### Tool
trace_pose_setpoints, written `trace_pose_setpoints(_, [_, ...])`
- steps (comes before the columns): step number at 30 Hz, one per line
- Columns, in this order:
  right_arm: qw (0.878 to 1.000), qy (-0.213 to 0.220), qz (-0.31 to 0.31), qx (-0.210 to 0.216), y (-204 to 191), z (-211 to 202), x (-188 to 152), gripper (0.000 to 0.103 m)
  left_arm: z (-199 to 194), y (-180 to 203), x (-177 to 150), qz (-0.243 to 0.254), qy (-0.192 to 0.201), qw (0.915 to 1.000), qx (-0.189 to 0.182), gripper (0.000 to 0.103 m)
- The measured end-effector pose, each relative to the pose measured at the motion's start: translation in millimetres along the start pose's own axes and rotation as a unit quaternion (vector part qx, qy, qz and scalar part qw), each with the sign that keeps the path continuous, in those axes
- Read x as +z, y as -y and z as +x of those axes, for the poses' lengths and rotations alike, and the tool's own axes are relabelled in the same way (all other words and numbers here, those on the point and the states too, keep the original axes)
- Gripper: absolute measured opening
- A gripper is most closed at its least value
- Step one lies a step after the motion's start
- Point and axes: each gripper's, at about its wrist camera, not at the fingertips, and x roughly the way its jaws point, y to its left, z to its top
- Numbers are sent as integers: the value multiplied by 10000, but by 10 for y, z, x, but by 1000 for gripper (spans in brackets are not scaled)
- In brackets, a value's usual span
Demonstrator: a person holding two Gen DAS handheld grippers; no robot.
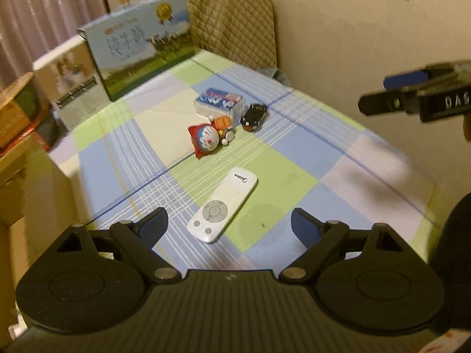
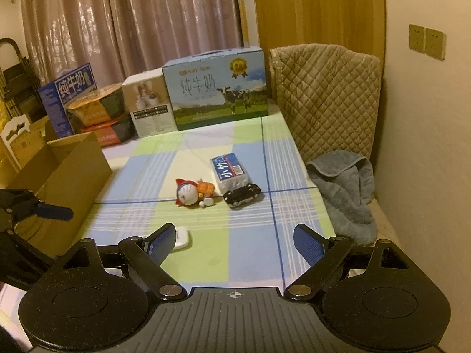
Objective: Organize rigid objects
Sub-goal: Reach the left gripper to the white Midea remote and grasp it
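jaws: our left gripper [image 1: 226, 226] is spread wide, empty, over the near end of the white remote [image 1: 222, 208]; right gripper [image 2: 235, 239] released, empty | things: toy car [image 2: 242, 194], figure [image 2: 192, 193], tissue pack [image 2: 230, 169] farther up the checked cloth [image 2: 250, 253], cardboard box [image 2: 63, 176] left | advice: we straddle the remote's narrow sides, then close.

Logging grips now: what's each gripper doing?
Left gripper: open, holding nothing; white remote lies between its fingers.
Right gripper: open, empty.
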Motion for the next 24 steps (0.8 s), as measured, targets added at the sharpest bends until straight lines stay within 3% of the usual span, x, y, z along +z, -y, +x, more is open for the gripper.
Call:
trace_pose_setpoints(5, [9999,-59,44,-74,64,378,59,84,479,-28,48,157,-303,9994,-25,75])
trace_pose_setpoints(15, [9994,-229,175,-183,135,947,45,84,1151,-60,93,434,-685,9967,21,66])
trace_pose_setpoints(18, [9991,-279,241,-187,174,1038,29,84,1201,-141,92,102,-651,9978,-84,61])
trace_pose_setpoints(21, [9988,-335,274,-216,222,1122,32,84,1241,-246,85,-457,-654,9966,-209,48])
trace_pose_setpoints(24, [9989,-310,236,-274,245,1177,50,84,1240,-288,63,-892,-596,9942,-62,37])
